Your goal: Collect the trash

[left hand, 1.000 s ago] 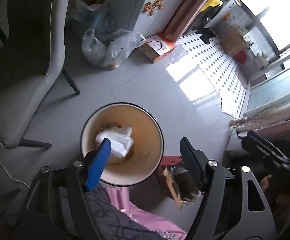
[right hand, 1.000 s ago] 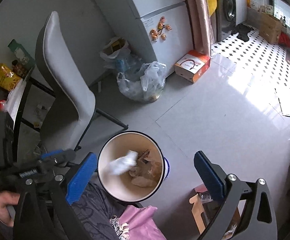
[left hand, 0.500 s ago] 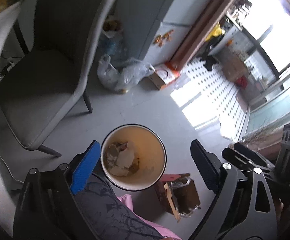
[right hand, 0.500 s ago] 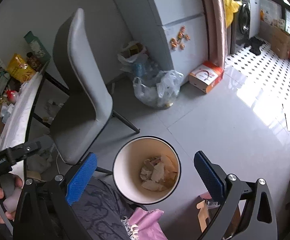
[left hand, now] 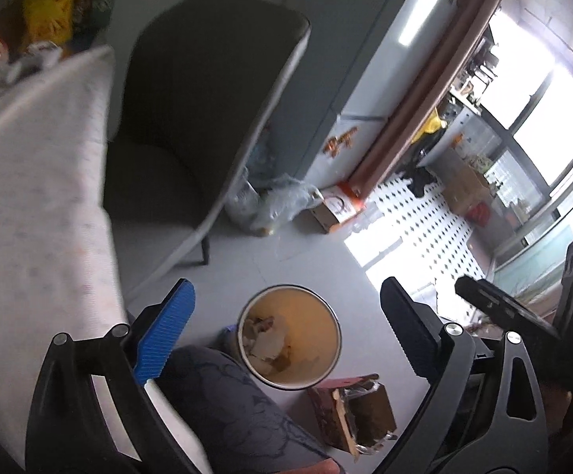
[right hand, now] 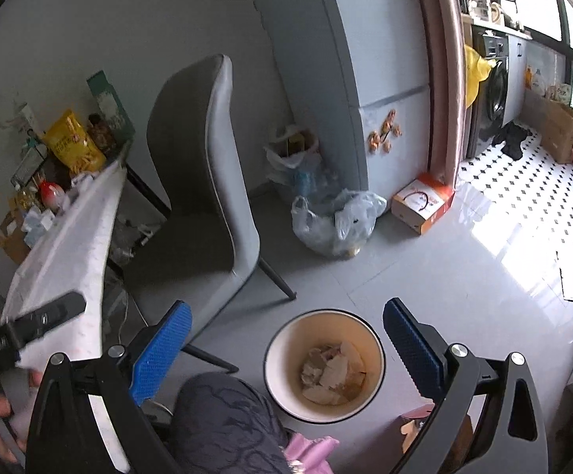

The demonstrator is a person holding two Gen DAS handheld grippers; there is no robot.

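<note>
A round trash bin with a cream inside and a dark rim stands on the grey floor below both grippers. Crumpled white and brown paper lies at its bottom. My left gripper hangs high above the bin; its jaws are opening and hold nothing. In the right wrist view the same bin and its paper scraps sit under my right gripper, which is open and empty.
A grey chair stands left of the bin beside a white-clothed table with snack packs. A plastic bag and an orange-white box lie by the fridge. A brown carton and the person's knee flank the bin.
A white wad near the left fingers dropped into the bin. Both grippers rose well away from it, so the bin looks smaller, and the left jaws spread wider.
</note>
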